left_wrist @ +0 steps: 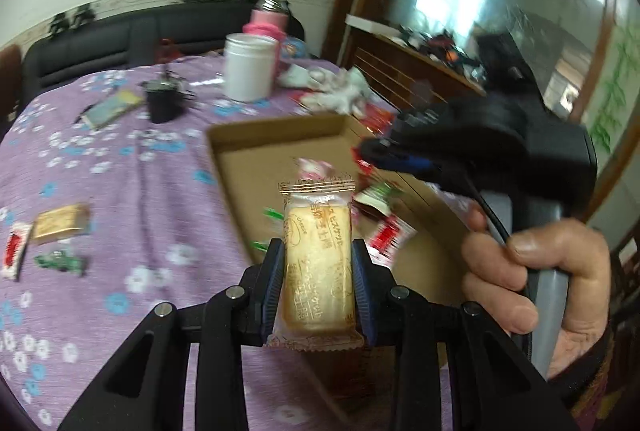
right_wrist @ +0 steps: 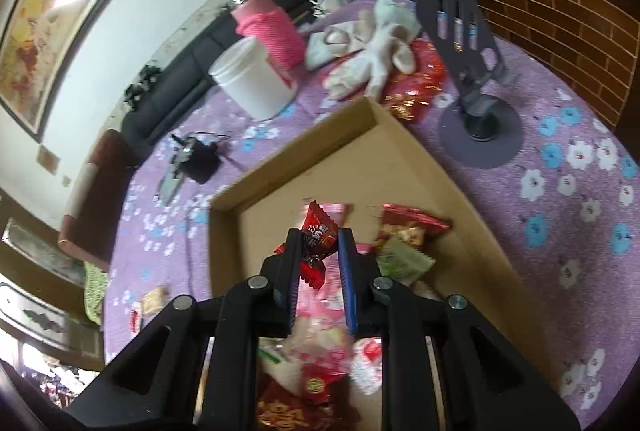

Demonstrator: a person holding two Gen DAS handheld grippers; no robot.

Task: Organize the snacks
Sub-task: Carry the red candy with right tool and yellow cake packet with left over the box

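Above the near edge of the cardboard tray [left_wrist: 276,129], the left gripper [left_wrist: 318,263] has its fingers clamped on a clear-wrapped yellow cake [left_wrist: 318,263], held upright with its crimped top end pointing away from the camera. Over the tray's inside, the right gripper [right_wrist: 319,251] has its fingers closed on a red-wrapped candy [right_wrist: 318,231]; in the left wrist view that gripper [left_wrist: 370,147] appears blurred above the tray's right side, its handle gripped by the right hand [left_wrist: 532,279]. Inside the tray lie loose snack packets [right_wrist: 404,243], red, green and pink, gathered toward its near end. Left of the tray, on the purple flowered table [left_wrist: 120,199], rest a gold-wrapped bar [left_wrist: 60,223], a red-and-white packet [left_wrist: 16,251] and a green candy [left_wrist: 60,261]. Beyond the tray stand a white jar [left_wrist: 250,67] and, behind it, a pink flask [left_wrist: 270,15], with white crumpled cloth [right_wrist: 372,43] beside them. Right of the tray's far corner stands a dark phone stand [right_wrist: 468,47] on its round base.
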